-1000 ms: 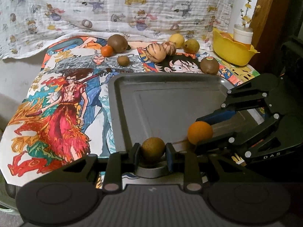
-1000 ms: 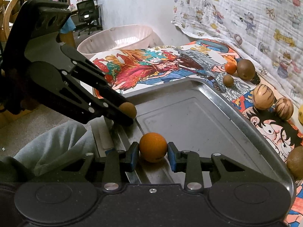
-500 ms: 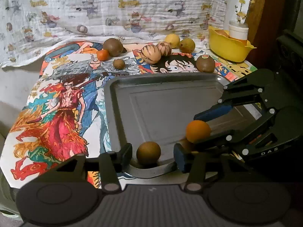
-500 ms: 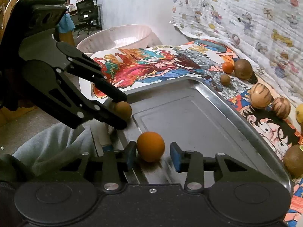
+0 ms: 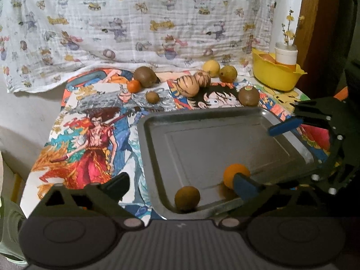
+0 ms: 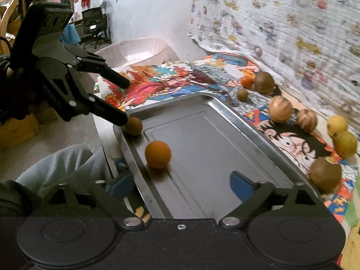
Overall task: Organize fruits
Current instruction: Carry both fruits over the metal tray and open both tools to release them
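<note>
A small brown fruit [image 5: 187, 199] lies in the near corner of the grey metal tray [image 5: 144, 148]. It sits free between the fingers of my left gripper [image 5: 182, 185], whose jaws are opening wide. An orange [image 6: 157, 154] rests on the tray [image 6: 236, 117] just ahead of my right gripper [image 6: 182, 184]. That gripper's jaws are opening too, with nothing pressed between its pads. The orange [image 5: 236, 174] and the right gripper [image 5: 276, 153] also show in the left wrist view. The brown fruit [image 6: 133, 126] and the left gripper [image 6: 121, 100] also show in the right wrist view.
Beyond the tray several fruits lie on the cartoon cloth: a kiwi [image 5: 145, 76], a small orange [image 5: 133, 86], striped fruits [image 5: 189, 87], lemons [image 5: 211, 67] and a stickered kiwi [image 5: 249, 96]. A yellow bowl [image 5: 274, 76] stands back right. A white basin [image 6: 137, 49] and a person's knee [image 6: 60, 166] lie left.
Both grippers were shut on their fruits and have let go. The brown fruit and the orange now rest on the tray, and the right gripper has drawn back from the orange.
</note>
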A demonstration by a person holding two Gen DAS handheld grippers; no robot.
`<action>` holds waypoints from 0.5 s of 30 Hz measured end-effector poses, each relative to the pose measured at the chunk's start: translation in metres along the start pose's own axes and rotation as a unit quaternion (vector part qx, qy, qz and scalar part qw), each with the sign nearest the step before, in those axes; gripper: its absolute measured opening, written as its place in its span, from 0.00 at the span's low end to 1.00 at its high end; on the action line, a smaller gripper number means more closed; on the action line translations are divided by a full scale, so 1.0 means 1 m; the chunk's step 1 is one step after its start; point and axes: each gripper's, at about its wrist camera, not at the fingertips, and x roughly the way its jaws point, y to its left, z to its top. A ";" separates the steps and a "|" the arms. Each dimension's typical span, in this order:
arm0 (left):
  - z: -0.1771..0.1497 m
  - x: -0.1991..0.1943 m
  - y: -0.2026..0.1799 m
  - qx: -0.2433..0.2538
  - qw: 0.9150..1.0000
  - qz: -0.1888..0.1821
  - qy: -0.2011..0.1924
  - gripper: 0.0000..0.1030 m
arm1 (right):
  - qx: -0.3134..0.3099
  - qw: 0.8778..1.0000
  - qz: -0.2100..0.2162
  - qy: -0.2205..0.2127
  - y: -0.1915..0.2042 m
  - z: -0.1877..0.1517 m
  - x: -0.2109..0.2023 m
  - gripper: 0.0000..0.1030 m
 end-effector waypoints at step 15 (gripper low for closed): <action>0.040 0.017 -0.017 0.044 0.999 -0.017 0.026 0.99 | 0.036 0.995 -0.088 -0.036 -0.040 -0.010 -0.033 0.99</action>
